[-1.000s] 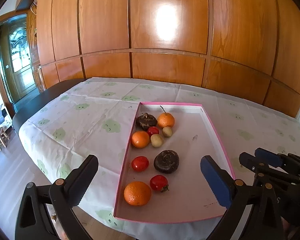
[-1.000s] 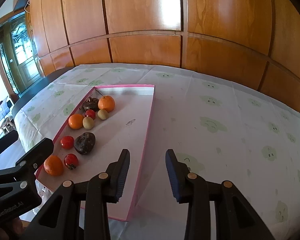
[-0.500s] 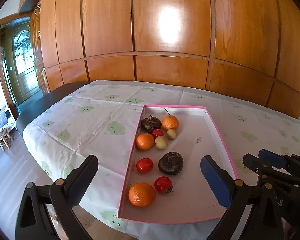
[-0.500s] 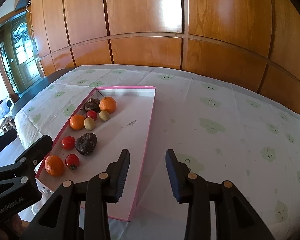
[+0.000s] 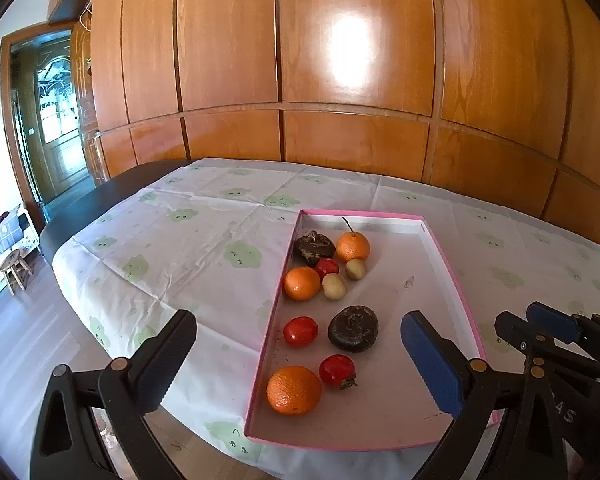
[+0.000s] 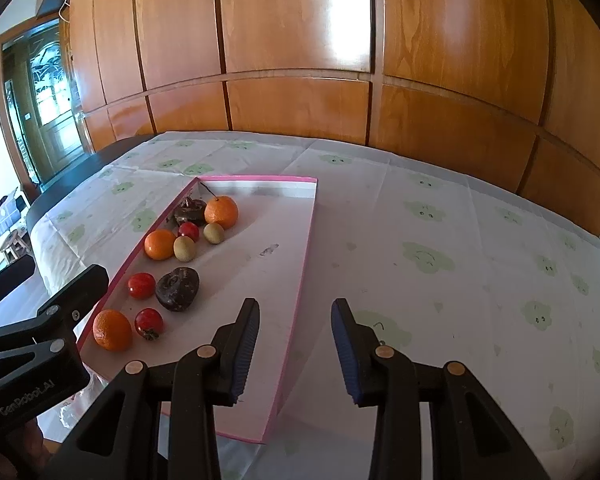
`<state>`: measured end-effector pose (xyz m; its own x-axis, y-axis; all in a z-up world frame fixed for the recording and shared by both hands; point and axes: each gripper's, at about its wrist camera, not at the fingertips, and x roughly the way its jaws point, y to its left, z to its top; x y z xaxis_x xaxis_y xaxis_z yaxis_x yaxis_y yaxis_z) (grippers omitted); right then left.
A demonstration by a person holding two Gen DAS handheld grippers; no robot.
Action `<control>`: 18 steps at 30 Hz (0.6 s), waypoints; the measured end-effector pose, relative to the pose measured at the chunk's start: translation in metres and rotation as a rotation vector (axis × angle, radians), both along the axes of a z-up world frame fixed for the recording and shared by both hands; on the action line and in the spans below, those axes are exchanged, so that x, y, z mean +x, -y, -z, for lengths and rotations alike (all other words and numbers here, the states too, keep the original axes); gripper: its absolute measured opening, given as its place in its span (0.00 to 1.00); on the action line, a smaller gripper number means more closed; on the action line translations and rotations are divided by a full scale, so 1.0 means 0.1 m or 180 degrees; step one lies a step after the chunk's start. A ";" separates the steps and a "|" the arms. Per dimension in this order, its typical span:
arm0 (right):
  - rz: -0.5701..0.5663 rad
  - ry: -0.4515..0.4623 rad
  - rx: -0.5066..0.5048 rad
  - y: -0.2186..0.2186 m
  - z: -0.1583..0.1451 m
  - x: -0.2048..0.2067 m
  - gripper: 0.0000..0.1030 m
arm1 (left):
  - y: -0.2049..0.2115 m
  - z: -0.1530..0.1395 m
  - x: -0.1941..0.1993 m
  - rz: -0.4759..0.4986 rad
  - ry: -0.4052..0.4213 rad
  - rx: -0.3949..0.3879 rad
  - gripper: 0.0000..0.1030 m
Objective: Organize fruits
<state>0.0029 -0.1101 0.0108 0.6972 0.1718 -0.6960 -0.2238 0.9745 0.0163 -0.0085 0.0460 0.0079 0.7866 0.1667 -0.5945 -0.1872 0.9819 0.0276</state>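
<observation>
A shallow pink-rimmed tray (image 5: 452, 276) (image 6: 306, 248) lies on the table with fruit along its left side: three oranges, the nearest (image 5: 294, 390) (image 6: 112, 330), three red tomatoes, the nearest (image 5: 337, 370) (image 6: 149, 321), two small green-brown fruits (image 5: 334, 286) (image 6: 184, 248), and two dark brown fruits, one (image 5: 353, 328) (image 6: 178, 288). My left gripper (image 5: 296, 356) stands wide open above the tray's near end, with nothing touching its pads. My right gripper (image 6: 294, 344) hangs over the tray's right rim, jaws apart and empty.
The table wears a white cloth with green cloud faces (image 6: 428, 258). Wood panelling (image 5: 352, 60) rises behind it. A dark bare strip of table (image 5: 100, 200) and a doorway (image 5: 56, 120) are on the left, with a small stool (image 5: 14, 266) on the floor.
The left wrist view has shifted slightly, so the tray sits a little farther right and lower in the picture. Both grippers keep the same openings and no fruit has moved.
</observation>
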 end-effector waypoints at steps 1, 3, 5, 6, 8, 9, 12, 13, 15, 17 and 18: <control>-0.0006 0.0008 -0.0011 -0.01 0.00 0.00 0.36 | 0.00 0.00 0.00 -0.0006 0.0002 0.0002 1.00; -0.0018 0.0010 -0.0009 -0.01 -0.01 0.00 0.36 | -0.01 0.00 -0.01 -0.0010 0.0000 0.0000 1.00; -0.0025 0.0018 -0.0013 -0.01 -0.02 0.00 0.36 | -0.01 0.00 -0.01 -0.0011 -0.0002 -0.0002 1.00; -0.0026 0.0023 -0.0012 -0.01 -0.02 0.00 0.36 | -0.01 0.00 -0.01 -0.0011 0.0003 0.0002 1.00; -0.0030 0.0027 -0.0008 -0.01 -0.03 -0.01 0.36 | -0.01 0.00 -0.01 -0.0010 0.0007 0.0003 1.00; -0.0034 0.0030 -0.0012 -0.01 -0.03 -0.01 0.36 | -0.01 0.00 -0.01 -0.0009 0.0007 0.0002 1.00; -0.0040 0.0032 -0.0010 -0.01 -0.03 -0.01 0.36 | -0.01 0.00 -0.01 -0.0011 0.0007 0.0004 1.00; -0.0041 0.0033 -0.0012 -0.01 -0.03 -0.01 0.36 | -0.01 -0.01 -0.01 -0.0010 0.0006 0.0002 1.00; -0.0047 0.0035 -0.0012 -0.01 -0.03 -0.01 0.36 | -0.02 -0.01 -0.01 -0.0011 0.0006 0.0002 1.00; -0.0047 0.0035 -0.0011 -0.01 -0.03 -0.01 0.36 | -0.02 -0.01 -0.01 -0.0010 0.0007 -0.0001 1.00; -0.0049 0.0034 -0.0011 -0.01 -0.03 -0.01 0.36 | -0.02 -0.01 -0.01 -0.0009 0.0008 -0.0002 1.00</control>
<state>0.0020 -0.1094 0.0139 0.7019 0.1802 -0.6891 -0.2390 0.9710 0.0105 -0.0092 0.0477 0.0085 0.7876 0.1685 -0.5928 -0.1900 0.9814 0.0264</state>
